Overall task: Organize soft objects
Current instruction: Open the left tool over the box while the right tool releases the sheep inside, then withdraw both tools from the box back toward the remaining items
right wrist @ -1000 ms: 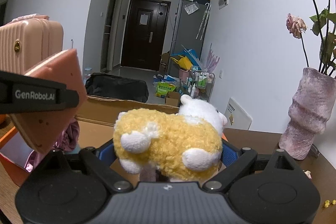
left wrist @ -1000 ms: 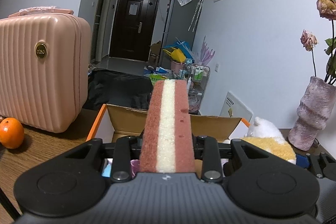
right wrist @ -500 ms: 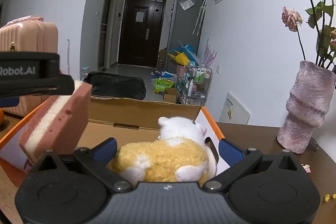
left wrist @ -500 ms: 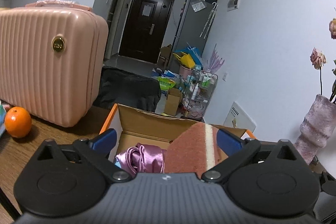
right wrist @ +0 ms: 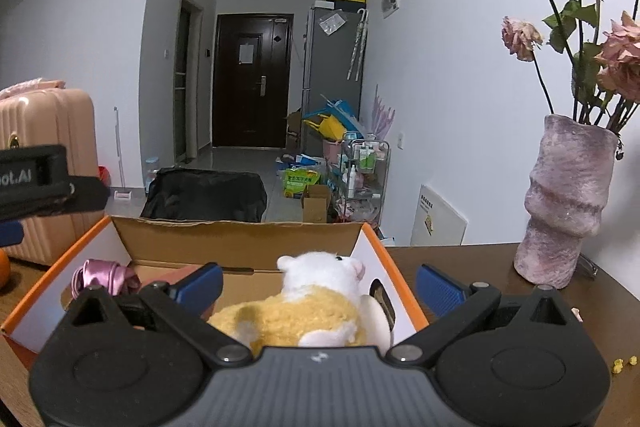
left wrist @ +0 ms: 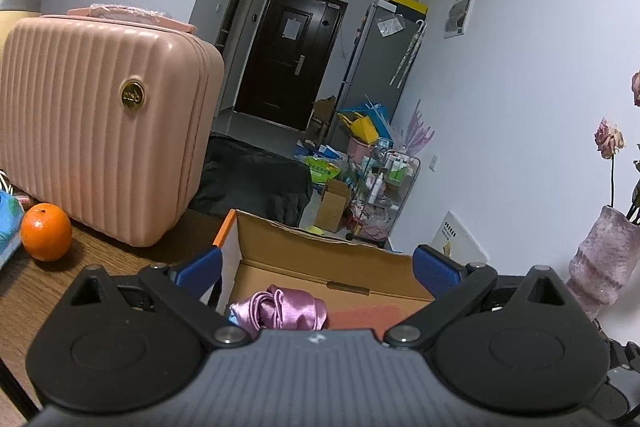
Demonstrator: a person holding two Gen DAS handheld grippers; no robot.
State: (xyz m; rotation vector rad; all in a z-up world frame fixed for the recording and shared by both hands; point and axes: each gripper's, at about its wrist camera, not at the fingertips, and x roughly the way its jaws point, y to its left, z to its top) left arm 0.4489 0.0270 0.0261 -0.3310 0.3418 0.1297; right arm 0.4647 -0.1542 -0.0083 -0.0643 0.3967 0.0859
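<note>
Both the left hand-held gripper (left wrist: 316,265) and the right hand-held gripper (right wrist: 318,285) have just opened, jaws wide apart and holding nothing. The risk: the plush toy (right wrist: 316,307) is bulky and could snag a jaw and tip out of the cardboard box (right wrist: 240,239) on the bench (right wrist: 460,267). The box holds 3 things: the toy, a sponge (left wrist: 368,315) and a pink satin cloth (left wrist: 280,309).
</note>
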